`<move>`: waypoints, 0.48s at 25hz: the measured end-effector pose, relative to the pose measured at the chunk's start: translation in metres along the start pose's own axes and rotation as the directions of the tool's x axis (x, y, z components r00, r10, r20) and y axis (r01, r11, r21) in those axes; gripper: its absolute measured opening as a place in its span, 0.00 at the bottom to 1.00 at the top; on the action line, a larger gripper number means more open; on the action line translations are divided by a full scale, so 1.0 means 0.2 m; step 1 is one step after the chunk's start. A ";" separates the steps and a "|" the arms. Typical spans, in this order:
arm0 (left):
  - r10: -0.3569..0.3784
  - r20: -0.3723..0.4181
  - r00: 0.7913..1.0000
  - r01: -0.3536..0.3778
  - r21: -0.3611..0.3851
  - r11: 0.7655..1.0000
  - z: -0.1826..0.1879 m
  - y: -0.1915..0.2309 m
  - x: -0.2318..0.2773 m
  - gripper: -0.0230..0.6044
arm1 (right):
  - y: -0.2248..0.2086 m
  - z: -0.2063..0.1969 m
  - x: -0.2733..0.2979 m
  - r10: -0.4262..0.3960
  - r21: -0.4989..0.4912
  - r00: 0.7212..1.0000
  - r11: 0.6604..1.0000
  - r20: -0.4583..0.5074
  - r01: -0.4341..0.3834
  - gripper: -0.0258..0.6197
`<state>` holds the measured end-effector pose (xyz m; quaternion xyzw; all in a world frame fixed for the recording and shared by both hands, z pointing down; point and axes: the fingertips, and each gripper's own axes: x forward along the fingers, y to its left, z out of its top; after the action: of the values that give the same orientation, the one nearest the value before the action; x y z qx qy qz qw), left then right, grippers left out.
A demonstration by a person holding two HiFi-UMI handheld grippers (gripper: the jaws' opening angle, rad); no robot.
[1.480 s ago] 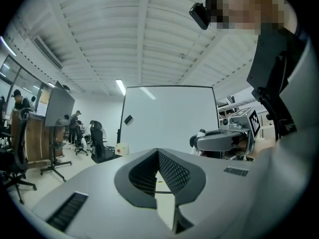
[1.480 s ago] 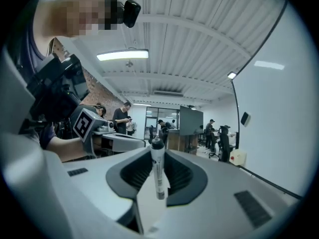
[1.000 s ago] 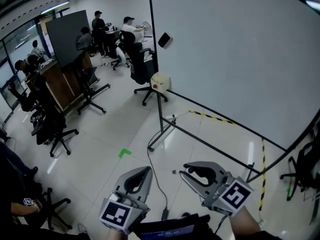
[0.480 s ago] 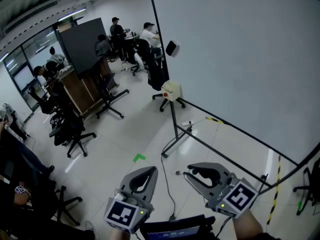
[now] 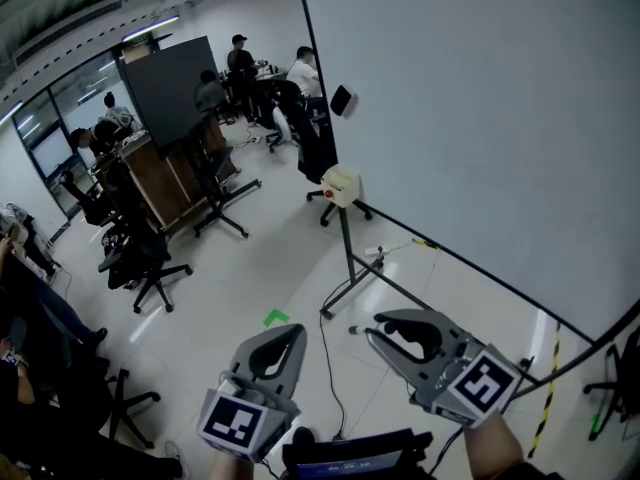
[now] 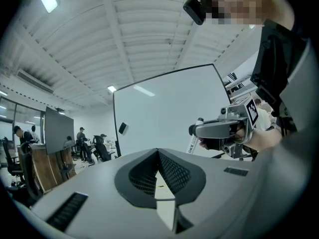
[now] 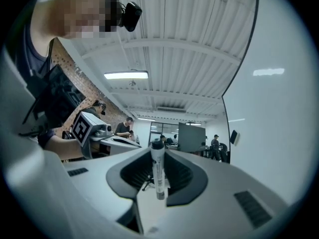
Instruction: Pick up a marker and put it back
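My right gripper (image 5: 378, 328), clamped on the marker (image 7: 158, 169), has lifted toward the whiteboard (image 5: 480, 118). My left gripper (image 5: 285, 340) is closed and empty. Putting the marker back comes next, I'd say.

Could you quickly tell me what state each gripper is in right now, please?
Left gripper: closed, nothing between its jaws.
Right gripper: closed on the marker.

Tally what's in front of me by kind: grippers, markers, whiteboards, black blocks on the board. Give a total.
Grippers: 2, left gripper and right gripper
Markers: 1, the marker in the right gripper
Whiteboards: 1, the whiteboard
Black blocks: 1, the black block on the board
Total: 5
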<state>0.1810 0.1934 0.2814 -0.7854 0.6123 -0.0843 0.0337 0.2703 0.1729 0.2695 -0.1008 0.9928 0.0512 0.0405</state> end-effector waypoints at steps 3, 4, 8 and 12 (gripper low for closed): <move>0.002 0.016 1.000 -0.002 -0.008 1.000 -0.01 0.04 0.00 0.03 | -0.01 -0.01 0.04 -0.009 -0.016 1.000 1.000 -0.011 0.008 0.19; 0.000 0.025 1.000 0.000 -0.009 1.000 -0.01 0.07 0.01 0.03 | -0.02 -0.01 0.06 -0.013 -0.022 1.000 1.000 -0.015 0.012 0.19; -0.019 0.059 0.998 0.020 -0.019 1.000 -0.04 0.19 0.07 0.03 | -0.07 -0.04 0.18 -0.034 -0.047 0.999 0.998 -0.034 0.032 0.19; -0.038 0.077 0.996 0.041 -0.038 0.998 -0.10 0.40 0.12 0.03 | -0.13 -0.14 0.38 -0.057 -0.042 0.994 0.998 -0.088 0.054 0.19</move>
<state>0.1076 0.1510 0.2913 -0.8004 0.5966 -0.0430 0.0399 0.1989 0.1295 0.2888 -0.1313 0.9892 0.0649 -0.0046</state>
